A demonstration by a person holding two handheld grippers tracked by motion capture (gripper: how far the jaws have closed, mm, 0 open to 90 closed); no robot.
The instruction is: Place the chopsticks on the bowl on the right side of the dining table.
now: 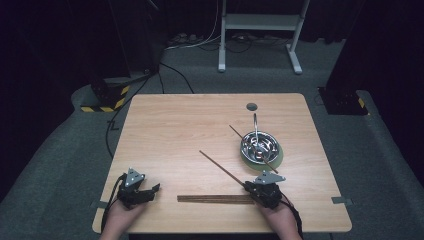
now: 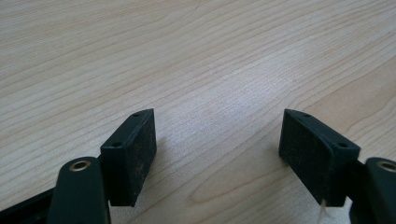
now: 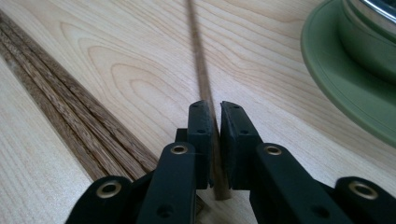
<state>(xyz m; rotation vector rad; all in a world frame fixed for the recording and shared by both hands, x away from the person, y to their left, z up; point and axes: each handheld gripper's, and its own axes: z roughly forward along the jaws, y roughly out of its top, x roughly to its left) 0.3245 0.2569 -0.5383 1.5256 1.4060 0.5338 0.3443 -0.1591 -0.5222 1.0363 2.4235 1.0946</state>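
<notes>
Wooden table [image 1: 200, 120] carries steel bowl [image 1: 260, 146] on green plate [image 1: 276, 161]. Our right gripper [image 3: 215, 120] clamps chopstick [image 3: 200, 60] left of bowl, beside chopstick bundle [image 1: 215, 199]. Our left gripper [image 2: 217, 135] released, well left of bowl.

no text, label, brand, number or sign can be read anywhere in these pictures.
</notes>
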